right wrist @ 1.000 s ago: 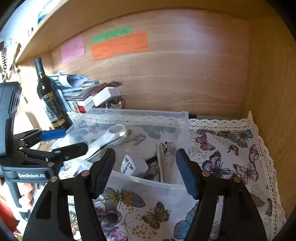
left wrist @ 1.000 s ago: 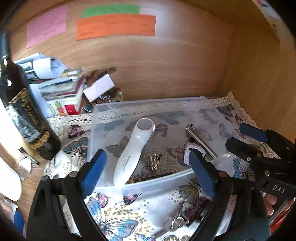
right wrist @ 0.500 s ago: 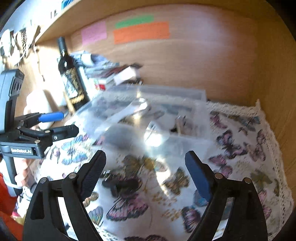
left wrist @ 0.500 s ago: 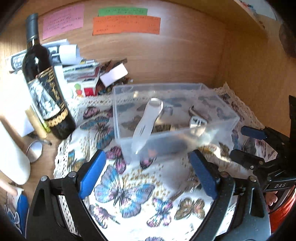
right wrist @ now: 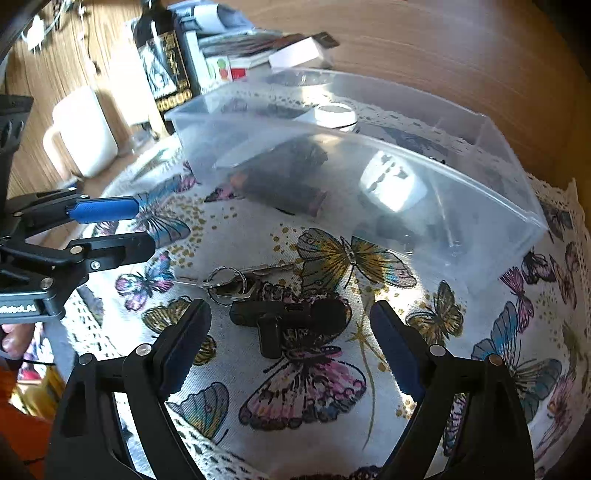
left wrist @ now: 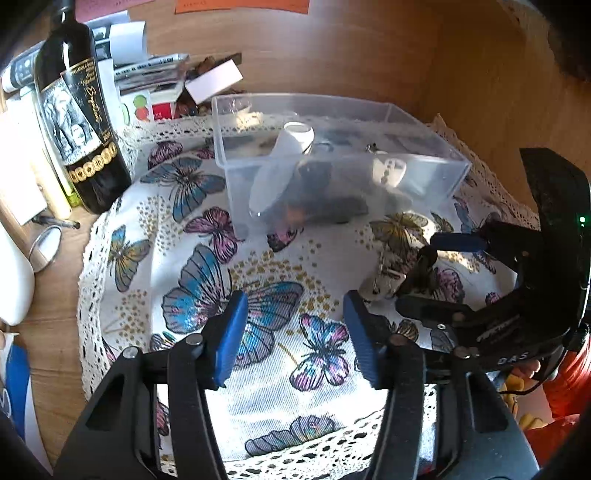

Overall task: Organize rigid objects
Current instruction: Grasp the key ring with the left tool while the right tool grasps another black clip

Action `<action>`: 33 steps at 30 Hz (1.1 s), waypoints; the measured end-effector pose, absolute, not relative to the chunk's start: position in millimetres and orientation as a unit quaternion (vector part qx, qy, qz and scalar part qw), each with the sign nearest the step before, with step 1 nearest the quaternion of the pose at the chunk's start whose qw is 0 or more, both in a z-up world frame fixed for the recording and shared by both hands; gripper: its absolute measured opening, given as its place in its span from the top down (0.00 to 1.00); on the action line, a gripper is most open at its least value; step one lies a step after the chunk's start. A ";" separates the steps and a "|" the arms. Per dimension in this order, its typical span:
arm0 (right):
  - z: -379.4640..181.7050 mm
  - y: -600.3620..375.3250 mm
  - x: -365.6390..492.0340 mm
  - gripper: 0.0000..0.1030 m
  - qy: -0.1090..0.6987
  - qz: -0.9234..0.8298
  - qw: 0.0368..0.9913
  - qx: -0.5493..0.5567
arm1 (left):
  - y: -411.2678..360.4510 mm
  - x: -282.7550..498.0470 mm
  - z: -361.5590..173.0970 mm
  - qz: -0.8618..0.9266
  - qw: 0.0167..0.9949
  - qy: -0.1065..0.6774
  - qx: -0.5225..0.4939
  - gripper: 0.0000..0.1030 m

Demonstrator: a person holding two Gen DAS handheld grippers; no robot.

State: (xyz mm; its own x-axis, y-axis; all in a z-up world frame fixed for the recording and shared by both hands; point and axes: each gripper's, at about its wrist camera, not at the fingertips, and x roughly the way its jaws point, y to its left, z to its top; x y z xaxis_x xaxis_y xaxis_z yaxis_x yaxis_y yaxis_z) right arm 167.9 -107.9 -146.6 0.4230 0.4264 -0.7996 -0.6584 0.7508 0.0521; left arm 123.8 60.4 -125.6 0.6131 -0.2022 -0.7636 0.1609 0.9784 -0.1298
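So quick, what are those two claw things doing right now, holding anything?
Left gripper: open, holding nothing, above bare tablecloth.
Right gripper: open, holding nothing, its fingers either side of the black key fob.

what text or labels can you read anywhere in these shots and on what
"DAS": on the right hand-held gripper body, in the left wrist view.
"...Robot.AI", start cut off: on the left hand-held gripper body, in the right wrist view.
Wine bottle label: gold script, too blurred to read.
Orange note on the wall: too small to read.

Bare cloth [left wrist: 266, 266] before bin [left wrist: 424, 173], bottle [left wrist: 79, 122] left, keys [right wrist: 231, 282] near right tool [right wrist: 290, 339]
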 end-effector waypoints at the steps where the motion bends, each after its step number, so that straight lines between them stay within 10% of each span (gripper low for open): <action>1: -148.0 -106.3 168.1 0.19 0.428 0.327 0.831 -0.139 | 59.8 123.8 -126.5 -0.102 0.897 0.428 -0.024 0.51; 6: -146.7 -108.9 167.7 0.43 0.420 0.324 0.836 -0.137 | 53.9 125.6 -126.8 -0.115 0.894 0.432 -0.024 0.54; 26: -122.1 -181.9 166.0 0.44 0.375 0.280 0.882 -0.053 | -22.9 163.7 -145.1 -0.160 0.870 0.462 0.065 0.54; 33: -119.6 -185.0 166.5 0.44 0.366 0.285 0.885 -0.044 | -15.4 161.9 -145.9 -0.152 0.878 0.452 0.043 0.73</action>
